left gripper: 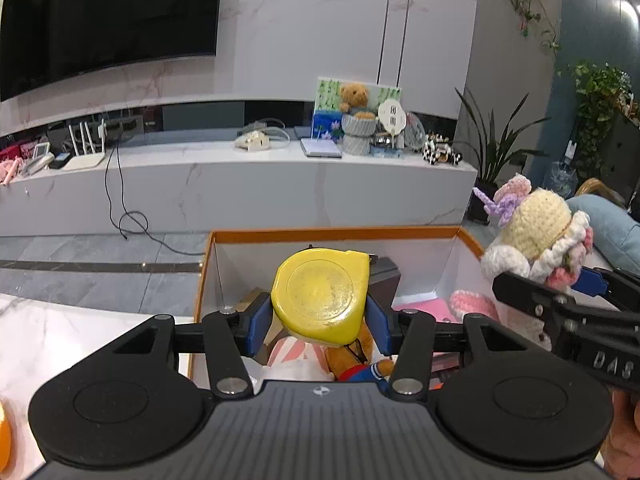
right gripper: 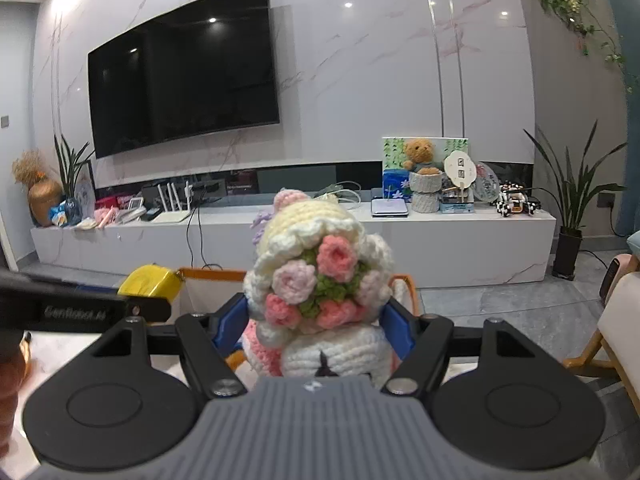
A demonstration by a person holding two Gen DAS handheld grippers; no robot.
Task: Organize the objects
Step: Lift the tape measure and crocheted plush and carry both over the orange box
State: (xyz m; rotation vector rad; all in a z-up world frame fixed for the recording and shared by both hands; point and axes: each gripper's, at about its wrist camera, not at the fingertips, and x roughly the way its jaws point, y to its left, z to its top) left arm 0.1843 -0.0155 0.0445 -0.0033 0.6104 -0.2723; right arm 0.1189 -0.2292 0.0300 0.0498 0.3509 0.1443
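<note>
A wall-mounted television hangs dark above a long white marble console in a living room, where a teddy bear sits in a knitted basket before a painted canvas.

Nearer the cameras, an orange-rimmed white storage box stands open on a pale marble tabletop. Inside it lie a brown plush bear in blue clothing, a striped pink-and-white item and a pink crocheted piece; other contents are partly hidden.

The left gripper, seen from its own wrist camera, is clamped on a yellow tape measure, one blue pad pressed to each side of the case. The tape measure is held above the open box, over the plush bear.

The right gripper is closed around a crocheted doll, cream and white with a cluster of pink roses and green leaves on its head. From the left wrist view the doll is in the air just beside the box's right rim, a lilac bow showing on top.
</note>
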